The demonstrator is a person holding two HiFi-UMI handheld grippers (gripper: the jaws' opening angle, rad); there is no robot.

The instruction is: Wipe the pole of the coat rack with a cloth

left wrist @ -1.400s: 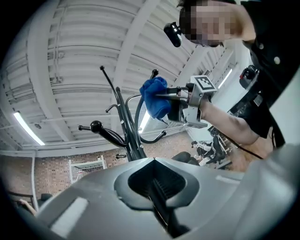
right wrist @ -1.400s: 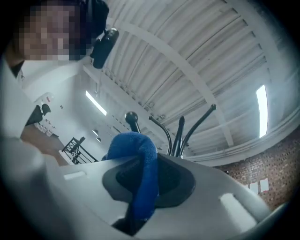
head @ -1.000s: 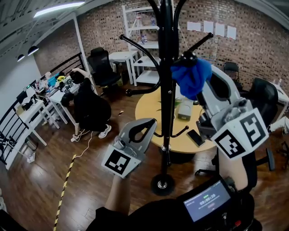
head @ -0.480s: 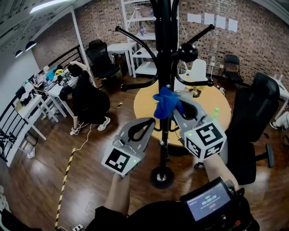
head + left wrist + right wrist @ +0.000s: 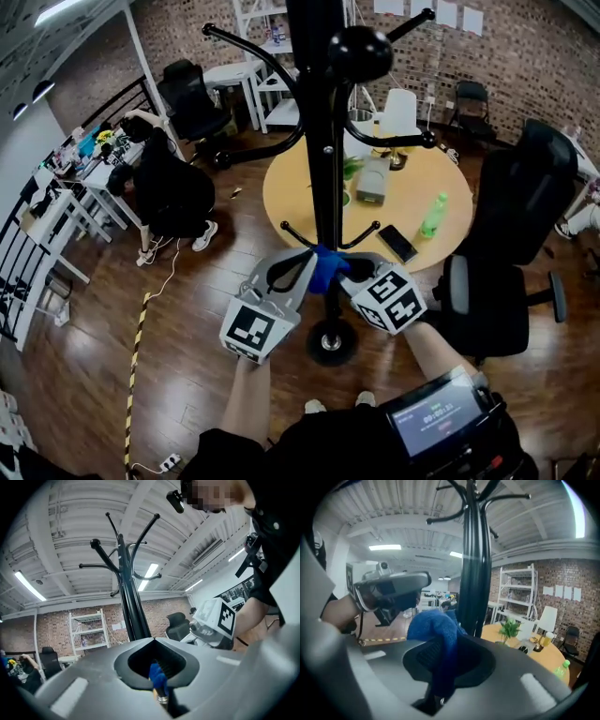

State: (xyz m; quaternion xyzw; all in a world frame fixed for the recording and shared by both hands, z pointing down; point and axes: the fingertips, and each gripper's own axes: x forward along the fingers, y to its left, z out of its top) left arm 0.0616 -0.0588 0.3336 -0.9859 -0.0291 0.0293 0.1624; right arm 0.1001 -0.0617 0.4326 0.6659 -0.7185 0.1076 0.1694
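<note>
Lower on the stiff pole (image 5: 317,141) now, the soft, light cloth (image 5: 325,269) sits bunched, clamped in the right tool (image 5: 345,268); the left tool (image 5: 305,263), jaws together, hovers beside.

Bright, even light from ceiling tubes (image 5: 384,547), heavy fisheye distortion at edges, near foreground seemingly soft.

Left gripper (image 5: 153,641) with its jaws meeting at the tips; a bit of blue cloth (image 5: 158,679) shows in the hollow between them. A black pole (image 5: 132,606) rises just beyond the tips, the right gripper (image 5: 216,620) beside it
</note>
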